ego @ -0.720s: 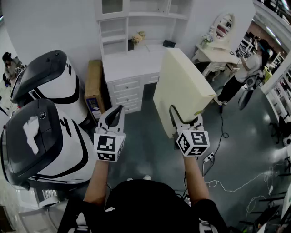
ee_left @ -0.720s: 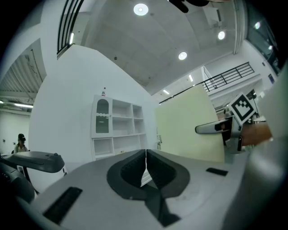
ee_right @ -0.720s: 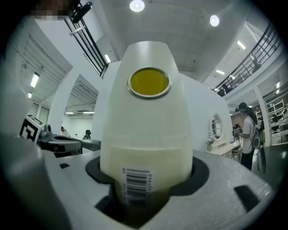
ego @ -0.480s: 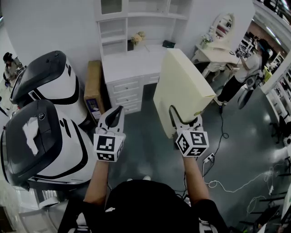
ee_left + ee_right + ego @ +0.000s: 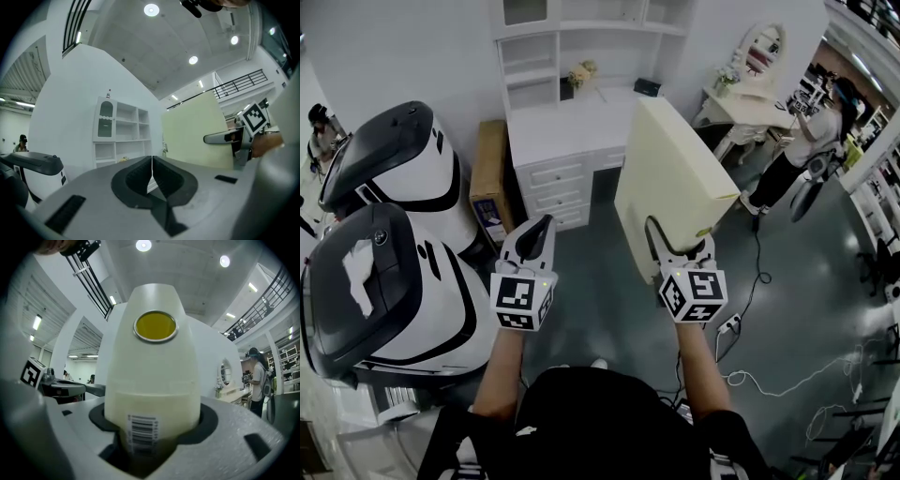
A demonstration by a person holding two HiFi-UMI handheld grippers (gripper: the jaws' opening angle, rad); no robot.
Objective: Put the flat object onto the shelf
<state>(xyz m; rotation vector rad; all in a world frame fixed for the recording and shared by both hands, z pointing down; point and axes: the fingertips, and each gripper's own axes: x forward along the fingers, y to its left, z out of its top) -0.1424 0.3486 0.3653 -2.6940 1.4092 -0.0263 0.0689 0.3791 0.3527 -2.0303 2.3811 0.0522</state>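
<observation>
The flat object is a large cream-coloured box, held up on edge in the air at the centre right of the head view. My right gripper is shut on its near lower edge, a finger on each face. In the right gripper view the box fills the middle, with a barcode label low down and a yellow round mark high up. My left gripper is shut with nothing in it, level, to the left of the box. The white shelf unit stands against the far wall above a white desk with drawers.
Two large white and black machines stand at the left. A brown carton leans between them and the drawers. A dressing table with a mirror and a person are at the right. Cables lie on the grey floor.
The whole view has shifted slightly; both grippers and the box sit a little further left and higher in the head view. The grip on the box is unchanged.
</observation>
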